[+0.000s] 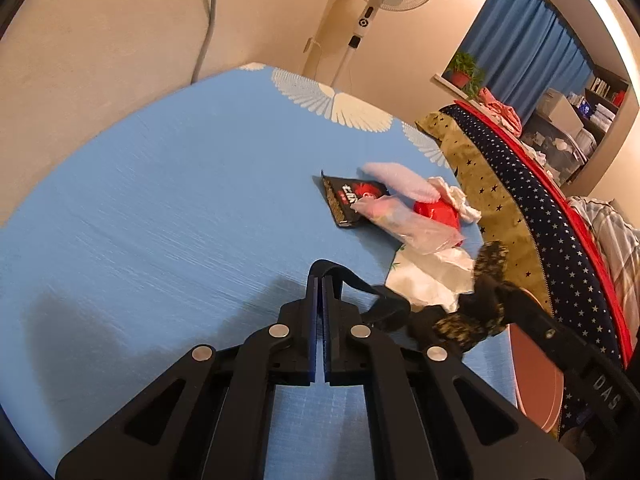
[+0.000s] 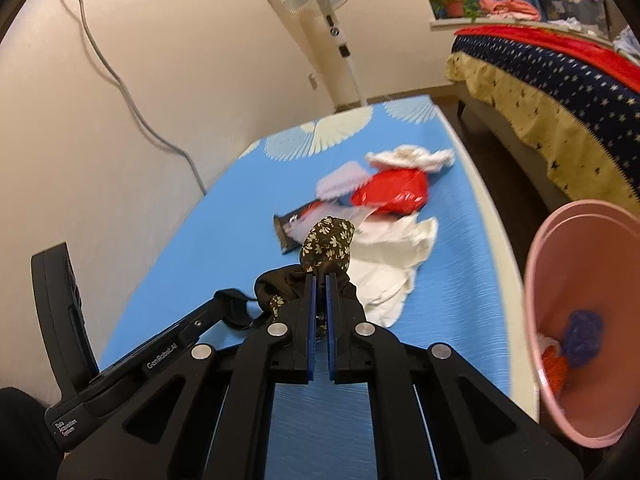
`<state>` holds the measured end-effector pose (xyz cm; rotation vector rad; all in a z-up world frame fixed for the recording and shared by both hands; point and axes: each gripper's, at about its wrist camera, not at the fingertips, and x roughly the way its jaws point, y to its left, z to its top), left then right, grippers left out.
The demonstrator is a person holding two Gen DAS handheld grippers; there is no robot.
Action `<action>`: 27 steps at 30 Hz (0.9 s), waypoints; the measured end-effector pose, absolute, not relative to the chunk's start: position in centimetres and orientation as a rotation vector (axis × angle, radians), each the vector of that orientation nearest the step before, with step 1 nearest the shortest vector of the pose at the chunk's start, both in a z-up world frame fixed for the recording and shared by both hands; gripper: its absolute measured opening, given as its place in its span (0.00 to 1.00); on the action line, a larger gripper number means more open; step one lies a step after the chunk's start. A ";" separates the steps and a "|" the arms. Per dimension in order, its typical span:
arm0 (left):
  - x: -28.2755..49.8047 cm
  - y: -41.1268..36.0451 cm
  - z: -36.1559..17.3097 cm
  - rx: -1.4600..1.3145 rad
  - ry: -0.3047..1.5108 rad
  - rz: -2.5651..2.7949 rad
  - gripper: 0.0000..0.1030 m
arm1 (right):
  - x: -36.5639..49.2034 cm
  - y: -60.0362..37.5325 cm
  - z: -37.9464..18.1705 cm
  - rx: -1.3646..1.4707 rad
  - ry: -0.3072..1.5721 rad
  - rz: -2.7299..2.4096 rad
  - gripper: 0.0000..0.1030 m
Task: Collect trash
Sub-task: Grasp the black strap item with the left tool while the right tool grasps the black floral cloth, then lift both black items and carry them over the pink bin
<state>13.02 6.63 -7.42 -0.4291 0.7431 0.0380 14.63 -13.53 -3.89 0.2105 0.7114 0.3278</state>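
A dark cloth with a pale flower print hangs between both grippers above the blue bed sheet. My right gripper is shut on its bunched end. My left gripper is shut on the black strap that runs from the cloth. In the left wrist view, my right gripper comes in from the lower right, holding the floral cloth. Beyond lies a trash pile: a black snack wrapper, a red bag, clear plastic, white paper and white tissue.
A pink bin stands on the floor to the right of the mattress, with blue and orange scraps inside. A bed with a starred cover is further right. A standing fan and the wall are at the far end.
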 end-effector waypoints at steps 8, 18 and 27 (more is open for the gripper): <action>11.0 5.6 -4.5 -0.362 0.687 0.025 0.02 | 12.1 -15.7 -1.4 0.204 0.651 0.272 0.04; 8.4 4.6 -1.7 -0.326 0.634 0.003 0.02 | 8.9 -17.6 1.4 0.206 0.589 0.240 0.05; 6.3 4.0 -0.2 -0.300 0.594 -0.021 0.02 | 6.5 -18.4 3.0 0.193 0.555 0.222 0.04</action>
